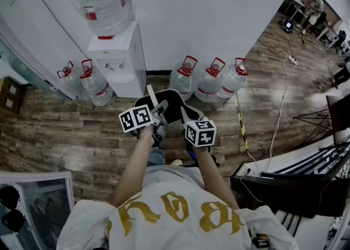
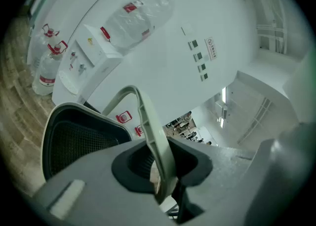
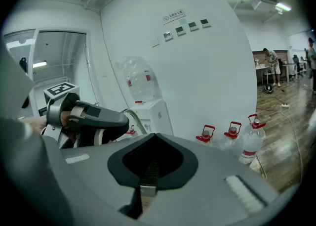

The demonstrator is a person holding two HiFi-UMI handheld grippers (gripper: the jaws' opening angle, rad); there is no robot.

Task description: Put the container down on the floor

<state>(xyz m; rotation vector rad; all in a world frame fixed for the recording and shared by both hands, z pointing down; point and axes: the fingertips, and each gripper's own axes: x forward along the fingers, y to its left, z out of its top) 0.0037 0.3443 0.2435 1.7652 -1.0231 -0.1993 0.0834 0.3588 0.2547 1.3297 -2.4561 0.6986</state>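
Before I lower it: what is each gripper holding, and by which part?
Left gripper clamps the black container's pale handle; right gripper seems shut on its mesh rim.

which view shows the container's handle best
The left gripper view: the pale handle arches from the black mesh container and runs into the left gripper, whose jaws clamp it. The head view shows only a short strip of it; the right gripper view shows a small curve behind the left gripper.
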